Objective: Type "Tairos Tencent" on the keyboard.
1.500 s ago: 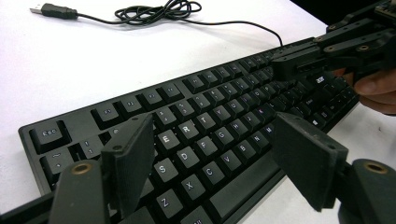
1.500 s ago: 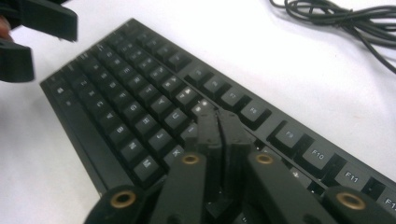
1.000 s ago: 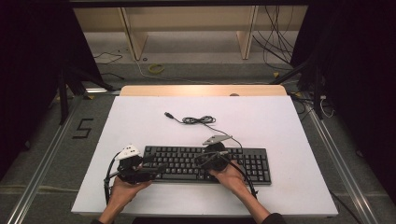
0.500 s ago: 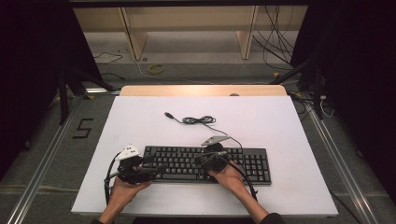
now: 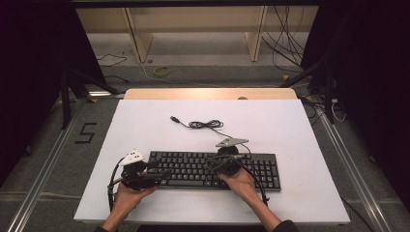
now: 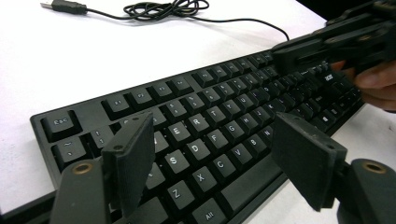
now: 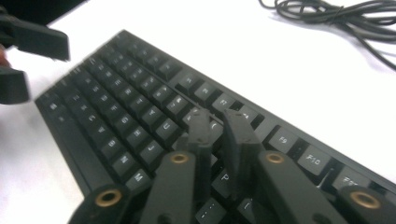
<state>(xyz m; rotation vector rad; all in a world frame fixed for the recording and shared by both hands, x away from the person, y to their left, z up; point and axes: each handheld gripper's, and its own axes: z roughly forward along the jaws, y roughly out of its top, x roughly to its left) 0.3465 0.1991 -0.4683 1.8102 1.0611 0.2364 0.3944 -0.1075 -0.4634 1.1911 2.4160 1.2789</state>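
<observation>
A black keyboard (image 5: 193, 164) lies flat on the white table, its cable (image 5: 205, 124) coiled behind it and ending in a USB plug (image 5: 175, 119). My left gripper (image 5: 159, 173) hovers at the keyboard's left end. In the left gripper view it (image 6: 212, 135) is wide open over the letter keys (image 6: 201, 126), holding nothing. My right gripper (image 5: 218, 163) is over the middle of the keyboard. In the right gripper view it (image 7: 218, 119) is shut, tips down on or just above the keys (image 7: 140, 116); contact is unclear. Each gripper shows in the other's view: right (image 6: 336, 42), left (image 7: 28, 42).
The white table (image 5: 300, 130) has bare surface behind and beside the keyboard. A wooden strip (image 5: 208, 94) runs along its far edge. Beyond it are wooden shelf legs (image 5: 254, 34) and loose cables (image 5: 290, 43) on the floor.
</observation>
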